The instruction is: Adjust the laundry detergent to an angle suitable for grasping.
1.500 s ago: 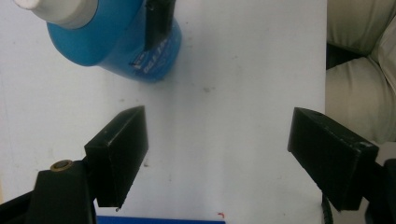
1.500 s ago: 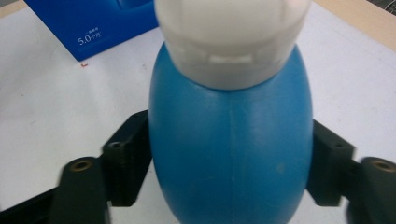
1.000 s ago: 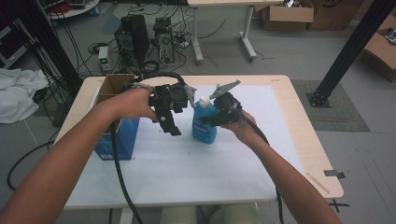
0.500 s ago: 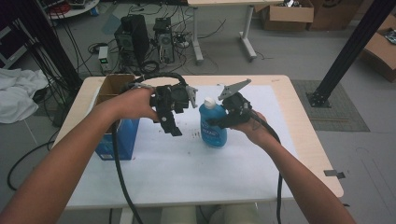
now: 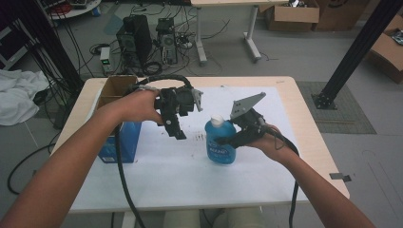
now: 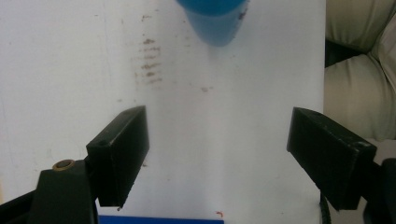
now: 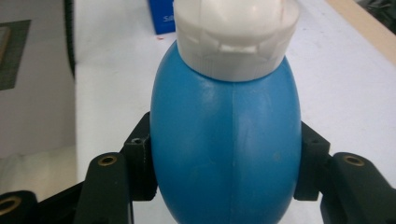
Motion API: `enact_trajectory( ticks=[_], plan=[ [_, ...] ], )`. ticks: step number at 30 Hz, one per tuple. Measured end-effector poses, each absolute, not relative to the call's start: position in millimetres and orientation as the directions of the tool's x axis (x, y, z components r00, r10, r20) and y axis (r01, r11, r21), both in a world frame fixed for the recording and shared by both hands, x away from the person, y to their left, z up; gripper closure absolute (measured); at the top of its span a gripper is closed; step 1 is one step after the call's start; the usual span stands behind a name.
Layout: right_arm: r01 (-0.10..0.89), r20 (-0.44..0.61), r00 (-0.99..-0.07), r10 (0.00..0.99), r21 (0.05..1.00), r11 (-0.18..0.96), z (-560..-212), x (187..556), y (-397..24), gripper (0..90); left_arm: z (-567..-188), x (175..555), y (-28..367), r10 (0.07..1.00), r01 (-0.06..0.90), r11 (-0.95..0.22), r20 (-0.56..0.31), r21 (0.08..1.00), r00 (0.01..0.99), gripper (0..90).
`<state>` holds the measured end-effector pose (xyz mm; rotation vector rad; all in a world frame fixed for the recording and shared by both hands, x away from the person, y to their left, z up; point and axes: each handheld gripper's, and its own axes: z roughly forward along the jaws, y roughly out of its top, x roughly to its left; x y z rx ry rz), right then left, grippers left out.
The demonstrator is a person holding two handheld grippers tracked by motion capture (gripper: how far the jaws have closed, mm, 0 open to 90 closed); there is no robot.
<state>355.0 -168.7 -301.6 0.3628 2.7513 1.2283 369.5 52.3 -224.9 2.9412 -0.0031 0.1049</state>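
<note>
High view, bottle: we see the blue bottle (image 5: 221,142) with a white cap (image 5: 217,119) upright over mid-table, clamped by the right gripper (image 5: 223,140) from 3 o'clock.
High view, box: a blue box (image 5: 117,137) stands open-topped at 9 o'clock; its contents and print are unreadable.
High view, room: the white sheet (image 5: 190,185) lies bare toward 6 o'clock.
Left gripper view: we find the left gripper (image 6: 217,154) gaping and empty; bottle base (image 6: 215,21) at 12 o'clock.
Right gripper view: pads (image 7: 140,161) squeeze the bottle's belly.
</note>
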Motion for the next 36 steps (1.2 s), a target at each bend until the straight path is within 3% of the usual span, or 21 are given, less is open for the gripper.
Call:
enact_trajectory(
  ticks=[14, 36],
  plan=[
    [0.128, 0.015, -0.985, 0.175, 0.742, 0.658, -320.5, 333.7, -155.3, 40.9, -226.2, 370.6, 49.8, 0.001, -0.012, -0.982, 0.071, 0.189, 0.997, 21.5],
    [0.101, 0.05, -0.994, 0.098, 0.771, 0.629, -335.7, 344.0, -152.3, 40.8, -227.4, 372.4, 50.8, 0.01, -0.002, -0.984, 0.064, 0.179, 0.998, 21.5]
  ],
)
